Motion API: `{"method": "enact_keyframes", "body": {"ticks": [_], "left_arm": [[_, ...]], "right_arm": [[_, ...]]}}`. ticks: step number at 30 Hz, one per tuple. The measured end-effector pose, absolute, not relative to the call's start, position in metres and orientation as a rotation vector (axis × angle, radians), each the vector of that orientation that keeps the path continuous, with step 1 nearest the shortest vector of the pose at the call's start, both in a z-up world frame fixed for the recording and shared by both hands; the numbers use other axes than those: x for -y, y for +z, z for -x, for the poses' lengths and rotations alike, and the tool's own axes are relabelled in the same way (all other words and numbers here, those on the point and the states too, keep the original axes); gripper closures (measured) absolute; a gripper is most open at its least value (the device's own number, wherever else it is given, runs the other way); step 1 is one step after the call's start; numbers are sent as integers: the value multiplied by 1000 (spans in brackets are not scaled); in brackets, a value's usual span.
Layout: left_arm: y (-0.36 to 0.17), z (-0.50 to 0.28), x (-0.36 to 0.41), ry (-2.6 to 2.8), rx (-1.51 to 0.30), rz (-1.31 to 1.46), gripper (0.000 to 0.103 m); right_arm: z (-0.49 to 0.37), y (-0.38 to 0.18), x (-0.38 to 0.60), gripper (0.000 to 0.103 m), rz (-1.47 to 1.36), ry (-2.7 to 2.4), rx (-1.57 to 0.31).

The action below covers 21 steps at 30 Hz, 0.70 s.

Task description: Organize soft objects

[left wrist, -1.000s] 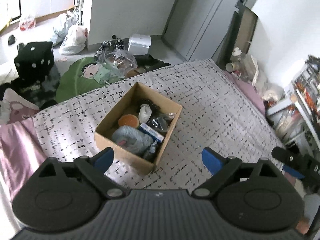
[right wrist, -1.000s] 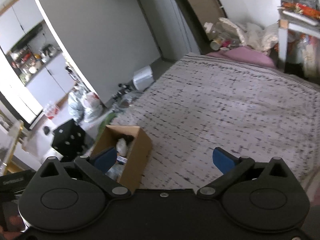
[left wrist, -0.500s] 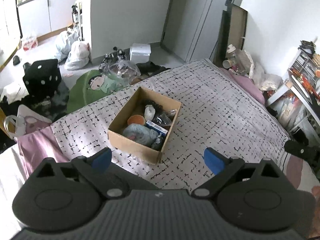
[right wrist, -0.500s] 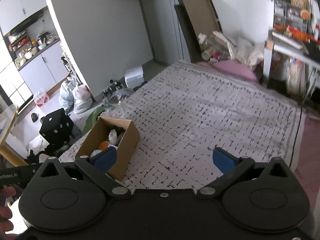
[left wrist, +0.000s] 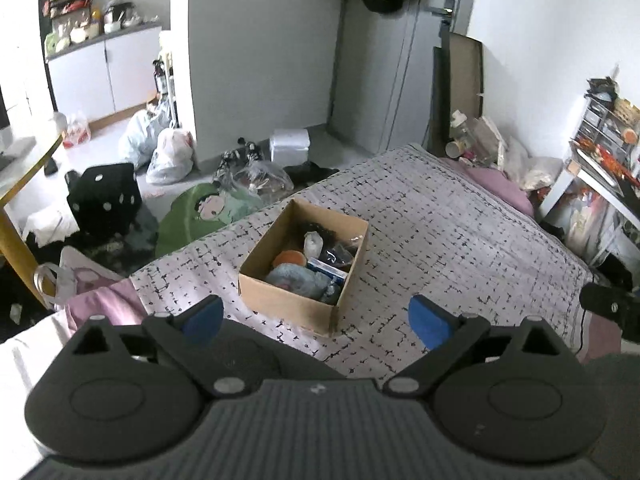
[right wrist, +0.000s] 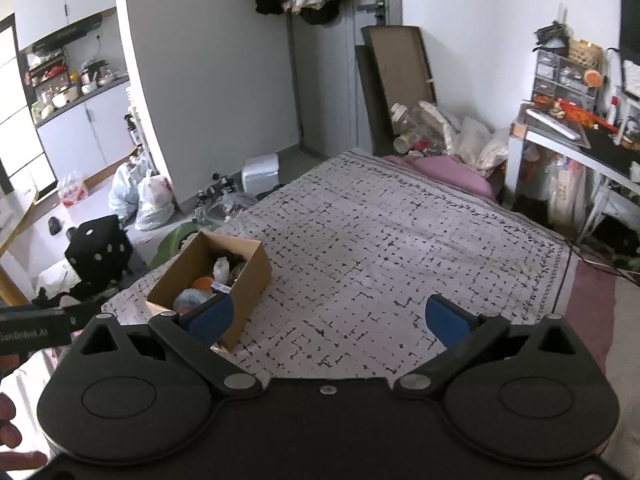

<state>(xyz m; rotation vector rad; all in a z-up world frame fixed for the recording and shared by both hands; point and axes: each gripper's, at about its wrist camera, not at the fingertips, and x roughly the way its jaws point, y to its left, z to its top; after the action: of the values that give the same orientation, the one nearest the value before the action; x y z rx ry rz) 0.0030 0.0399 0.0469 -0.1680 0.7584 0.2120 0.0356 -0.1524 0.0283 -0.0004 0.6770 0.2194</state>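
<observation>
Pulled both claws back and up since a second ago, so the open brown cardboard box (left wrist: 304,272) of soft stuff looks smaller, sitting on the grey patterned bedspread (left wrist: 460,248). Left claw (left wrist: 316,320) wide open, empty; right claw (right wrist: 328,318) same.

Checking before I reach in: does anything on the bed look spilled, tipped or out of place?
Nothing stands out. The cardboard box sits upright on the bedspread with its contents inside; nothing lies spilled around it. Both grippers are open and empty.

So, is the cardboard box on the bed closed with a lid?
No, the cardboard box stands open on the bed, and the orange item inside shows from above.
</observation>
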Motion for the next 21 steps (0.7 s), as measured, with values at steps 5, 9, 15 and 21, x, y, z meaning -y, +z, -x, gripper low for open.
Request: {"method": "enact_keyframes", "body": {"ticks": [5, 9, 15, 21], "left_arm": [[40, 15, -33, 194, -736, 139, 5], [40, 31, -27, 172, -686, 89, 5], [36, 45, -24, 136, -654, 105, 5], [30, 48, -23, 148, -656, 97, 5]], "right_arm": [[-13, 21, 153, 0, -19, 212, -626], [6, 20, 150, 0, 23, 196, -563], [19, 13, 148, 0, 35, 200, -559], [23, 6, 141, 0, 37, 208, -583]]}}
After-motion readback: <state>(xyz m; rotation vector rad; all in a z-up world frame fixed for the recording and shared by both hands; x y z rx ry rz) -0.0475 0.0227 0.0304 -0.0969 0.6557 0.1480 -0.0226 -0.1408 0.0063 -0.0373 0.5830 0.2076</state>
